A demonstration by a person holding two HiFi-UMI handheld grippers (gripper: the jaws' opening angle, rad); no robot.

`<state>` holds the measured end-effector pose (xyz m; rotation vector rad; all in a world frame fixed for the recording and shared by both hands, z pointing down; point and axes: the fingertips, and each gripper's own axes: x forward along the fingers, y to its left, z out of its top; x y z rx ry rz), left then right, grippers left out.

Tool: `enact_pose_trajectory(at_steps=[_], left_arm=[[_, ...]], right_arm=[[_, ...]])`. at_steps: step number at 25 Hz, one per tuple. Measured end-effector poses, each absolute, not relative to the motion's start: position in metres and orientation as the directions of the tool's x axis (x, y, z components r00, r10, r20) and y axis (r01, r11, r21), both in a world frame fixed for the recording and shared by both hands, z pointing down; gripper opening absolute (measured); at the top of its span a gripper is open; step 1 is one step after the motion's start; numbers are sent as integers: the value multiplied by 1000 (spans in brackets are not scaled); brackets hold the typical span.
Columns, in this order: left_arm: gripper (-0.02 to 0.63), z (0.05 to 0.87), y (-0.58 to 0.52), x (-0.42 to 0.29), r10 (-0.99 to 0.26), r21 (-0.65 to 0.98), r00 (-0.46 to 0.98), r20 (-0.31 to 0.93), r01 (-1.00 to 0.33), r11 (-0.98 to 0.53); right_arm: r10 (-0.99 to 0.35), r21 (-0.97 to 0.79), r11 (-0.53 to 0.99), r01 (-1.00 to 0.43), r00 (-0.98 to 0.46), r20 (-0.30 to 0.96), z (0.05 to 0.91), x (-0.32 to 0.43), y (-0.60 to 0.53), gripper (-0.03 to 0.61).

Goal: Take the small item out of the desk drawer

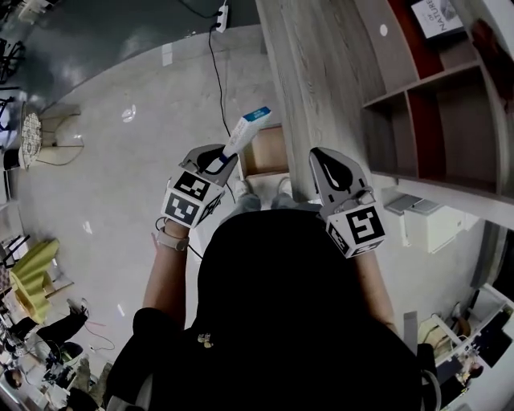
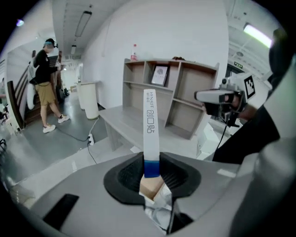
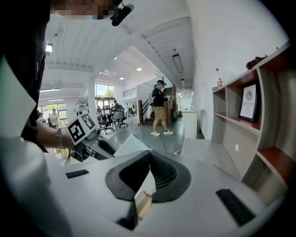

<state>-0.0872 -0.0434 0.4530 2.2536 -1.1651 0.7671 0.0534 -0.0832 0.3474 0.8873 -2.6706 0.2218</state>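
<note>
A slim white box with a blue end (image 1: 247, 128) is held up off the floor side of the desk, with my left gripper (image 1: 219, 162) shut on its blue end. In the left gripper view the box (image 2: 150, 122) stands upright between the jaws of the left gripper (image 2: 151, 170). The open wooden drawer (image 1: 269, 152) lies just right of that gripper, under the edge of the grey desk (image 1: 313, 72). My right gripper (image 1: 319, 154) hovers over the desk's near edge, right of the drawer. Its jaws meet with nothing between them (image 3: 149, 155).
A shelf unit (image 1: 450, 104) with a framed picture stands on the desk's far side. A black cable and power strip (image 1: 222, 14) run along the floor left of the desk. A person (image 3: 160, 109) walks in the hall far behind.
</note>
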Motion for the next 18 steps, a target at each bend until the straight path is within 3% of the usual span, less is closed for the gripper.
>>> enact_pose_trajectory(at_steps=[9, 18], left_arm=[[101, 359, -44, -115, -829, 216, 418, 370, -907, -361], [101, 306, -28, -145, -936, 222, 306, 174, -938, -266]], right_arm=[[-494, -40, 850, -525, -820, 289, 316, 26, -85, -3], [-436, -30, 892, -451, -877, 203, 285, -3, -83, -3]])
